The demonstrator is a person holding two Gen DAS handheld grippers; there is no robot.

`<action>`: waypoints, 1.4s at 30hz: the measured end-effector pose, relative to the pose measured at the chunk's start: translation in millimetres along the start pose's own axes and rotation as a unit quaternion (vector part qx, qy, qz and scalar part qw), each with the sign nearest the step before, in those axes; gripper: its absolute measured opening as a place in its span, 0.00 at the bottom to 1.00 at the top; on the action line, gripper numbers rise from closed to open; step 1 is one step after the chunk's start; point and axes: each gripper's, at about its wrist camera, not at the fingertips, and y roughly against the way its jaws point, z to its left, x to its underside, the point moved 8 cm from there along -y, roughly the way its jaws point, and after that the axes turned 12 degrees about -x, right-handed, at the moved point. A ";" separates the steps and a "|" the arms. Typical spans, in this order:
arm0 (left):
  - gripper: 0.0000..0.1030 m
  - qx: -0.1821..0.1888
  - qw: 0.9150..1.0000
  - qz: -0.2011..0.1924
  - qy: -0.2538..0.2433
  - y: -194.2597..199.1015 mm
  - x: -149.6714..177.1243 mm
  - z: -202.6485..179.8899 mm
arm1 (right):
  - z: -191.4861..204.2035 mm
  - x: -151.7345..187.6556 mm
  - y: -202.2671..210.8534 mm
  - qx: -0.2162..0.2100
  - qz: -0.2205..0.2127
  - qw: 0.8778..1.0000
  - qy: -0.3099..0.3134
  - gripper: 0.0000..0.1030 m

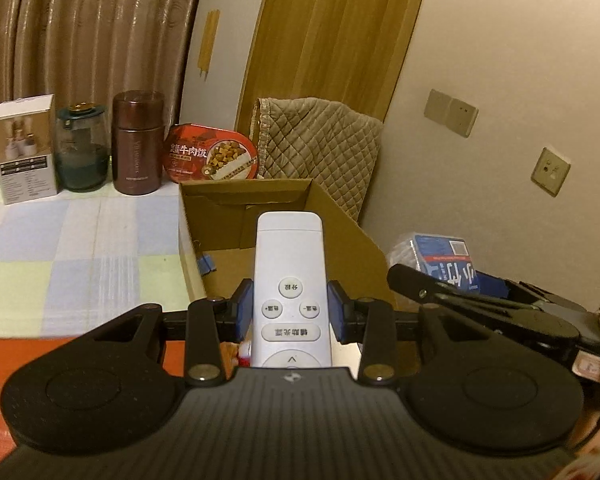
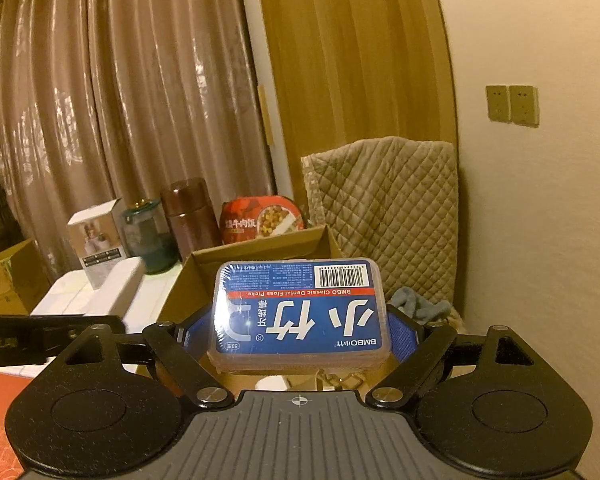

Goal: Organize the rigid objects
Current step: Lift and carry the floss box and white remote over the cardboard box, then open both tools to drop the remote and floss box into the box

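Remote control, white and long, sits tight between the two blue pads of the left gripper, which is squeezed shut on its sides. It is up in the air, just in front of the open cardboard box, and its far end points over the box's near edge. The right gripper has its fingers spread wide and pressed on a blue pack of floss picks, also in the air, near the same box. The box looks almost bare inside, with only a small blue bit on its floor. So I think both things are picked up, and what is left is to put them down in the box. Behind the box, along the far edge of the checked tabletop, stand a red food tub, a brown flask, a glass jar and a white carton. They may need tidying too.
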 end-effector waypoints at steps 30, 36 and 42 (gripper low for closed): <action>0.32 -0.013 0.998 0.060 -0.002 -153.0 -35.1 13.1 | -33.9 -25.6 -102.9 0.040 0.045 0.998 0.025 0.80; 0.32 -0.019 0.998 0.066 -0.010 -166.8 -30.2 14.9 | -39.2 -24.5 -117.2 0.037 0.052 0.998 0.018 0.80; 0.34 -0.034 0.997 0.059 -0.019 -171.2 -32.4 19.1 | -41.8 -24.1 -121.5 0.034 0.055 0.998 0.009 0.80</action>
